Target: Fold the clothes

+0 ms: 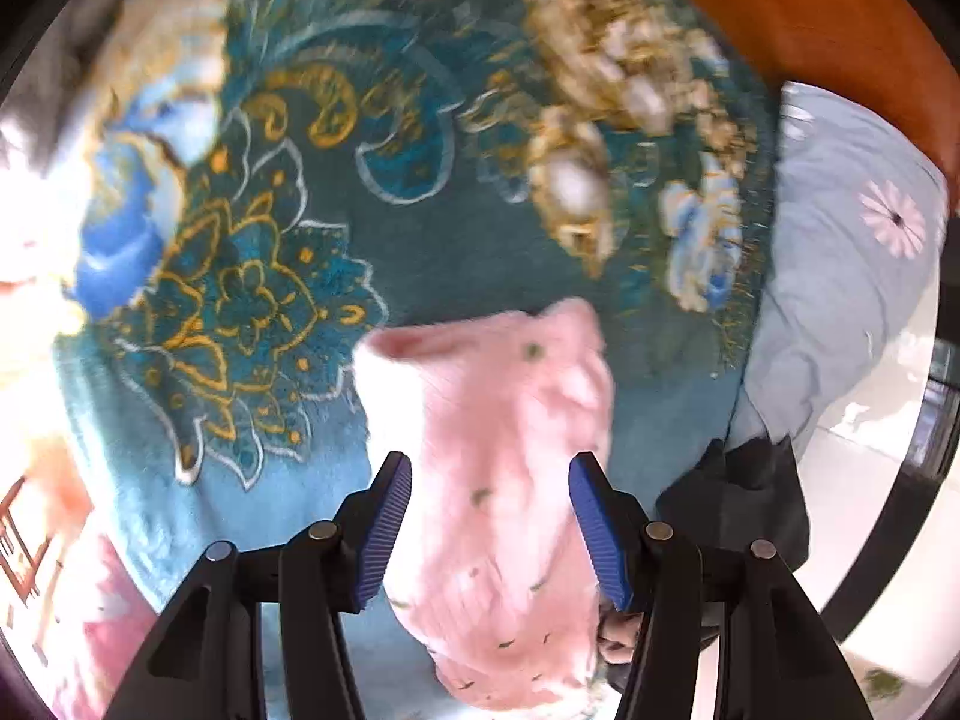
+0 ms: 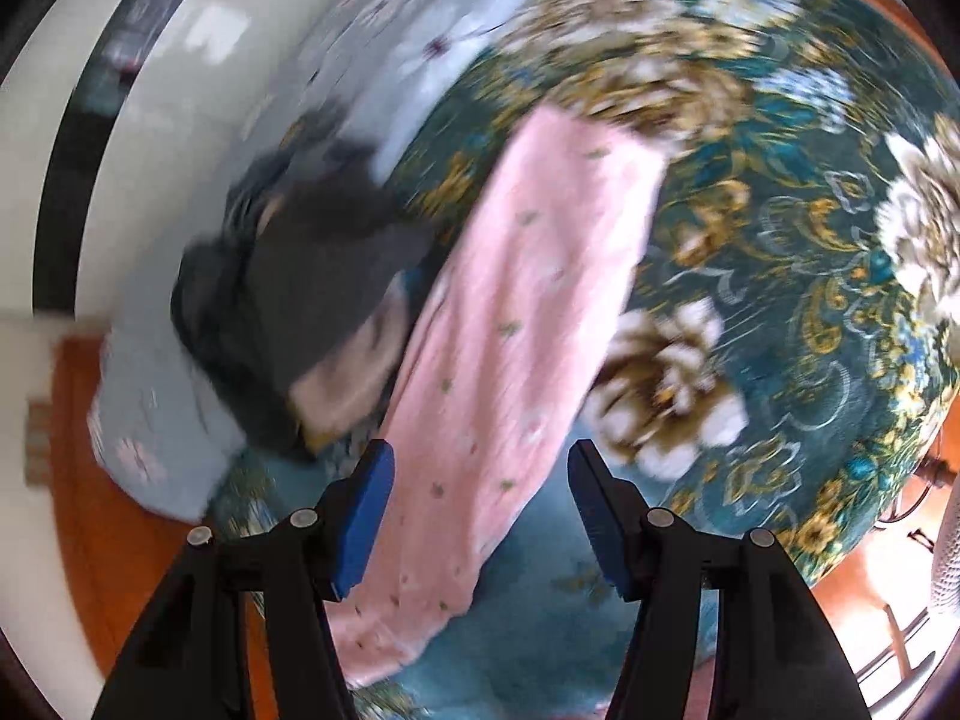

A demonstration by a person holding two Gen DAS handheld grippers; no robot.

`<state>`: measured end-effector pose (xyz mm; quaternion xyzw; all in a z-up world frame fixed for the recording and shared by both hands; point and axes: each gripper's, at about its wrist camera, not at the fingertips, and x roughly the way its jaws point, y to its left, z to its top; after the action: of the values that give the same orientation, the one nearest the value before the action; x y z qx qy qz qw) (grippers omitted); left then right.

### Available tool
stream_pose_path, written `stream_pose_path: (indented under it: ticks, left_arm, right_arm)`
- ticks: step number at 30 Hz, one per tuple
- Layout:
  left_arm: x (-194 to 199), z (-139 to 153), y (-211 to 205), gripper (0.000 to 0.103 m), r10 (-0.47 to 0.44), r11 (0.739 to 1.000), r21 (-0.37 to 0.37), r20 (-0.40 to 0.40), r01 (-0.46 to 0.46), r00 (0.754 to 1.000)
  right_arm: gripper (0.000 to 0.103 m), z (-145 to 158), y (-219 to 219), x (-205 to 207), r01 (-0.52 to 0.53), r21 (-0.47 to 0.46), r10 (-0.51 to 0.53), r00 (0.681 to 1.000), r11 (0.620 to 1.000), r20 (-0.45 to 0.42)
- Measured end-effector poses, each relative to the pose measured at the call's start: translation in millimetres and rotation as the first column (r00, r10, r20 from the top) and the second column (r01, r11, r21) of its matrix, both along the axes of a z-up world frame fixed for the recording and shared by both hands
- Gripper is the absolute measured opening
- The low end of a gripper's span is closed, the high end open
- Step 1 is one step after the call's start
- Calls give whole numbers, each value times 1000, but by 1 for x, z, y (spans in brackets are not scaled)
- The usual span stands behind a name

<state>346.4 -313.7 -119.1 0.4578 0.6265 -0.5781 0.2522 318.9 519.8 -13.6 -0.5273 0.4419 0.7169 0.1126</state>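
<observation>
1 pink garment (image 1: pixel 504 480), 1 dark garment (image 2: pixel 312 276), 1 pillow (image 1: pixel 840 276), 1 blanket (image 1: pixel 420 228).

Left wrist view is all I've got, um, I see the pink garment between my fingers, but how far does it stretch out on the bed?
Observer: In the right wrist view the pink garment lies as one long strip across the teal floral blanket, running away from the right gripper.
Operator: Is the right gripper holding it?
Observer: No. Its jaws stand open above the cloth, with nothing pinched.
Operator: What's that dark thing at my right edge?
Observer: A dark garment bunched up beside the pink one, against a pale blue pillow. Whether they touch is blurred.
</observation>
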Motion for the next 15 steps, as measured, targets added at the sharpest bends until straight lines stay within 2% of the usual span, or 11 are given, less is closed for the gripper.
stream_pose_path:
  ticks: [3,7,9,11,13,15]
  left_arm:
    - [-11,27,53,59,-15,1000,-26,-7,15,1000]
    - [-26,60,136,62,-30,999,-45,-21,29,999]
    - [-35,65,193,64,-62,998,-20,-12,61,998]
    - [-44,62,248,64,-121,992,48,27,120,992]
    - [-50,62,289,64,-160,984,91,39,156,986]
    - [-58,66,321,64,-211,974,92,58,205,976]
  right_arm:
    - [61,-27,63,-1,59,-61,-59,998,996,-5]
    - [61,-73,128,-23,65,-156,-64,998,986,12]
    - [61,-97,155,-37,61,-201,-57,998,978,26]
    - [61,-122,178,-49,60,-232,-52,998,971,43]
    - [61,-147,197,-60,60,-266,-45,997,962,63]
    - [61,-170,206,-70,52,-298,-27,996,953,88]
